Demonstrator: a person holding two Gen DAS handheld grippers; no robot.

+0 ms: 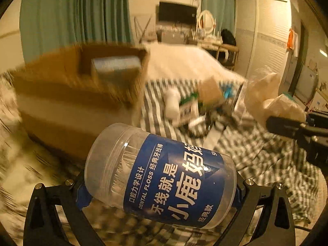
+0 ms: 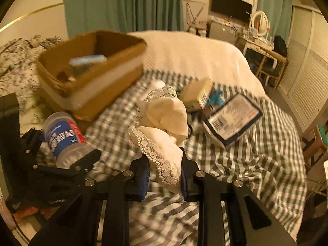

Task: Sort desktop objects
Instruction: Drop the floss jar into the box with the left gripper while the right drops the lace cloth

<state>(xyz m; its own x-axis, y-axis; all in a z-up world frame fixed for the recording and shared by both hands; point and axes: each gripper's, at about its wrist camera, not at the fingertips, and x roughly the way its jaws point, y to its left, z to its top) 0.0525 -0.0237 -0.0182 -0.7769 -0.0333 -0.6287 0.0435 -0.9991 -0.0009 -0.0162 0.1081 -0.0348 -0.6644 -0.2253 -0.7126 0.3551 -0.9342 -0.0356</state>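
Note:
My left gripper (image 1: 162, 190) is shut on a clear dental floss jar (image 1: 160, 174) with a blue label, held tilted above the checked cloth, in front of the cardboard box (image 1: 82, 86). The jar also shows in the right wrist view (image 2: 63, 137), in the left gripper (image 2: 61, 153). My right gripper (image 2: 165, 174) is shut on a cream lace-edged cloth (image 2: 162, 127), lifted over the bed; it shows at the right of the left wrist view (image 1: 272, 98). The cardboard box (image 2: 92, 69) holds a blue-grey packet (image 2: 88, 60).
A pile of small items lies on the checked cloth (image 2: 256, 160): a tan box (image 2: 196, 94), a flat packet with a barcode (image 2: 233, 119), a white tube (image 1: 172, 102). A white blanket (image 2: 194, 51) covers the bed behind. A dressing table (image 2: 264, 51) stands far right.

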